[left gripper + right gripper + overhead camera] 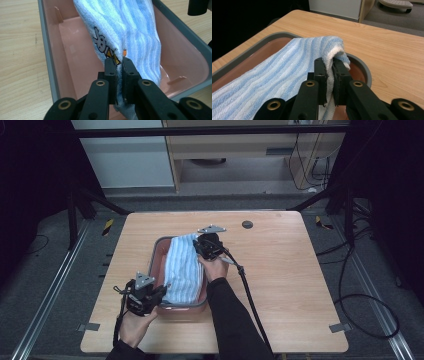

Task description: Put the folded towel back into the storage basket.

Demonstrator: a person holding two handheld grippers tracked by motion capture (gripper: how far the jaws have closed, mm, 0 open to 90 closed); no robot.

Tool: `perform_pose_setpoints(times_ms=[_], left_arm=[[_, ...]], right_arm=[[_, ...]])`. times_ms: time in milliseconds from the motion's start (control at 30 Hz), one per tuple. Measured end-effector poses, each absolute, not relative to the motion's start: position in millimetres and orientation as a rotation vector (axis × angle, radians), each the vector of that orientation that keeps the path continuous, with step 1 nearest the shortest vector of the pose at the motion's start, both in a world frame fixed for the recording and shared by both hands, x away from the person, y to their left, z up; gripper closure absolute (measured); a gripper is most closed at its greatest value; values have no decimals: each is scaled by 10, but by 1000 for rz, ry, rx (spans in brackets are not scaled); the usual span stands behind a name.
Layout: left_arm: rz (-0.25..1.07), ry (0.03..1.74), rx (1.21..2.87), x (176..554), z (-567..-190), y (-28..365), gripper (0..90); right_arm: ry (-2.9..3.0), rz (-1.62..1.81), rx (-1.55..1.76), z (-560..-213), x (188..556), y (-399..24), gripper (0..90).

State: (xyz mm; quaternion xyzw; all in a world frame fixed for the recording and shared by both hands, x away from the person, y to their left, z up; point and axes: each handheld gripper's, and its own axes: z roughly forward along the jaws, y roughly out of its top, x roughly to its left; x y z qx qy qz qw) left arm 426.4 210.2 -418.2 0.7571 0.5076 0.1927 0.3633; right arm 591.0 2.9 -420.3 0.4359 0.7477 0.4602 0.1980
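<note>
Left claw pinching towel near end | right claw pinching far end | over tray

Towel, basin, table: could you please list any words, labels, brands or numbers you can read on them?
None can be read.
The striped towel carries only an embroidered rabbit, no lettering.
The pink basin and the wooden table show no markings.

Even overhead light, dark surroundings
</note>
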Motion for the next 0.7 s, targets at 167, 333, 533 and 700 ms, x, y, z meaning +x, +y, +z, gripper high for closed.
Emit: perform_pose_setpoints(times_ms=[167,333,533,700], left_arm=[[507,1306,1957,4281,-4199,2116,840],[508,1312,1961,4288,-4217,2117,836],[506,1344,1982,4319,-4255,2130,727],[538,1363,1967,4324,-4240,2152,661]], right_arm=[[2110,1275,1223,-4265,5935,51,835],[2134,1257,1219,-4318,5956,71,831],[2154,1217,1200,-4362,5968,84,773],[2168,1198,1202,-4384,5982,81,686]])
